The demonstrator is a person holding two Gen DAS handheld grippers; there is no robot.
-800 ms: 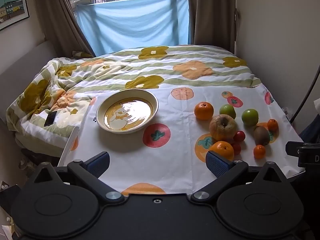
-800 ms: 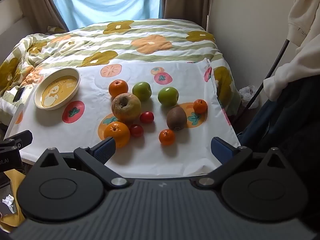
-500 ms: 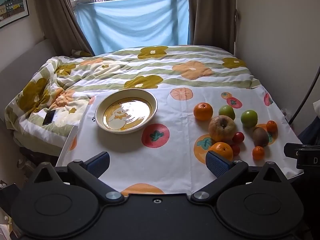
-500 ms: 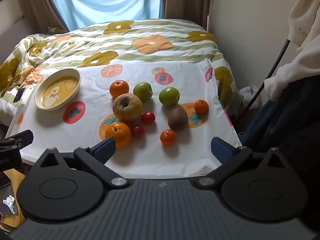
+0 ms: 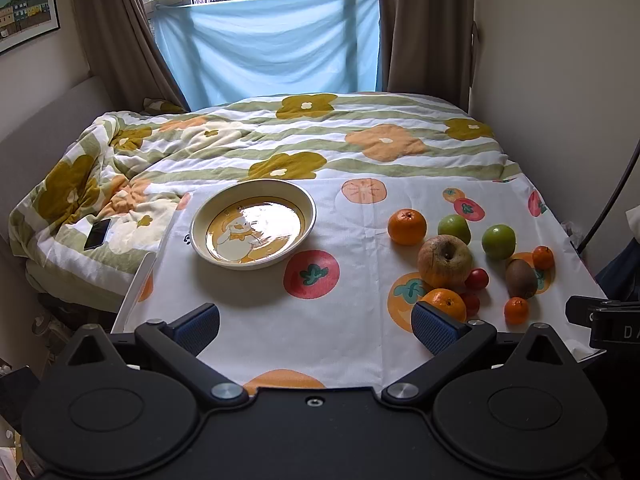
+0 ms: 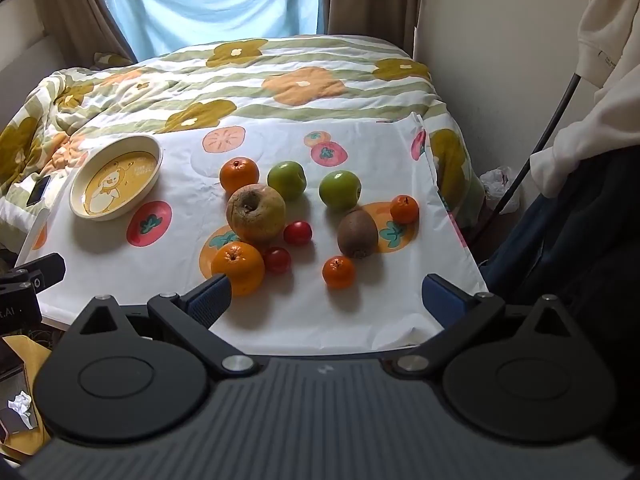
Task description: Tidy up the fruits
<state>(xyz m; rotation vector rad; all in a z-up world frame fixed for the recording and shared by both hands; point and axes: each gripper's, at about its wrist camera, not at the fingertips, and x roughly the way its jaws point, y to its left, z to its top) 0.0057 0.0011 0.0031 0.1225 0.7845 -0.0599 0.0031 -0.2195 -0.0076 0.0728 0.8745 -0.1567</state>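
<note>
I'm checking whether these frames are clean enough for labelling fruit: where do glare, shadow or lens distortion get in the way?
Left wrist view: window glare whitens the middle of the cream duck-print plate, hiding part of its picture; fisheye bends the walls and curtains at the edges. Right wrist view: the same plate shows no glare; the fruits, like the brown wrinkled apple, cast soft shadows toward the camera; all are sharp.

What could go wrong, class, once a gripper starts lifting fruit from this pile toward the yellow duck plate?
1. The wrinkled brown apple sits against two small red tomatoes and the near large orange; grabbing one may send the others rolling.
2. The small orange mandarin lies near the front edge of the white fruit-print cloth; a nudge might drop it.
3. The yellow duck plate stands apart, so carried fruit could slip.
</note>
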